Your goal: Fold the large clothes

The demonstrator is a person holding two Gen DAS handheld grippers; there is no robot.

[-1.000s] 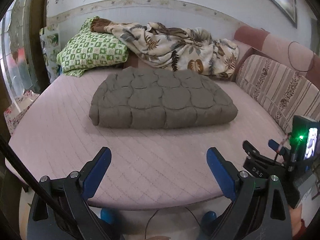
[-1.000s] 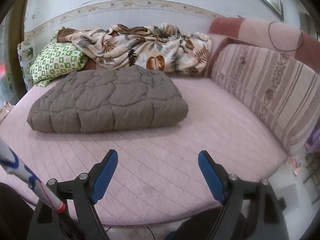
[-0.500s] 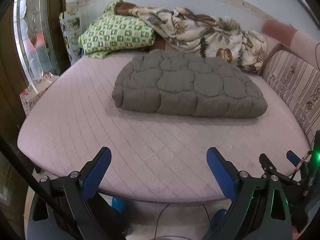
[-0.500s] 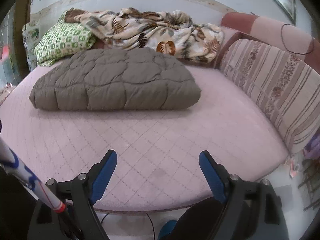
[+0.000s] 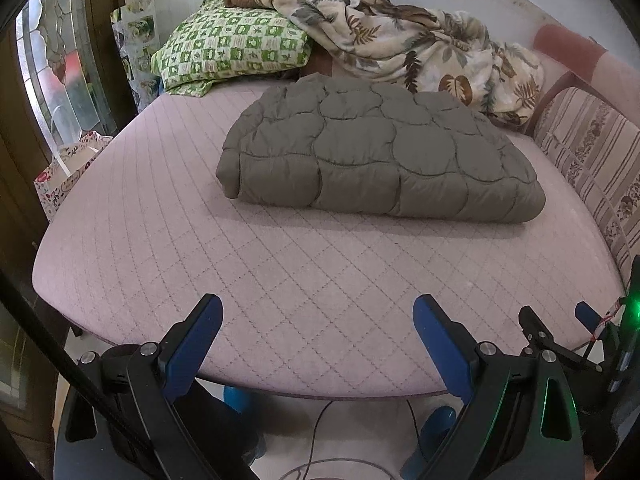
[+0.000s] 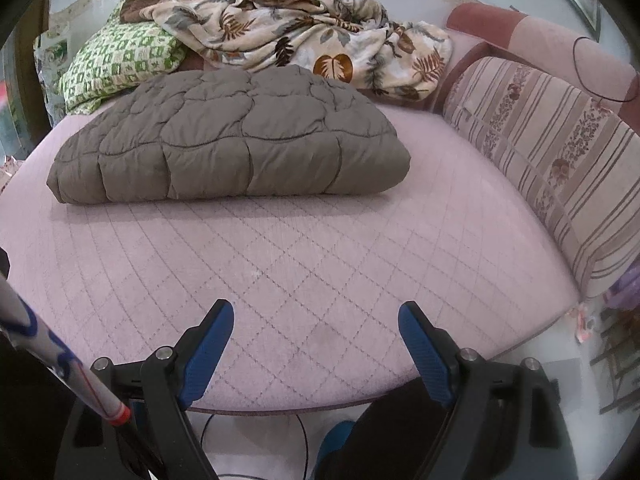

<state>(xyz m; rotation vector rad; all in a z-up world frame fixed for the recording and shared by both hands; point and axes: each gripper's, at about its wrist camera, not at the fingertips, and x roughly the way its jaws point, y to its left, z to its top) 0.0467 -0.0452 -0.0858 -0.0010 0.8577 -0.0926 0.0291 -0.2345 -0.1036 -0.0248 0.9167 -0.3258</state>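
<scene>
Grey quilted coat (image 5: 380, 152) lies folded on the pink bed (image 5: 280, 264). Left claw (image 5: 316, 320) and right claw (image 6: 316, 324) hang near the bed's front edge, both spread apart, empty.

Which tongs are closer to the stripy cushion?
Right. The right tongs hover over the bed's near edge with the striped cushion just to their right; the left tongs sit farther left of it.

Grey-brown quilted coat (image 5: 380, 152), pink diamond-stitched mattress (image 5: 280, 272)
</scene>
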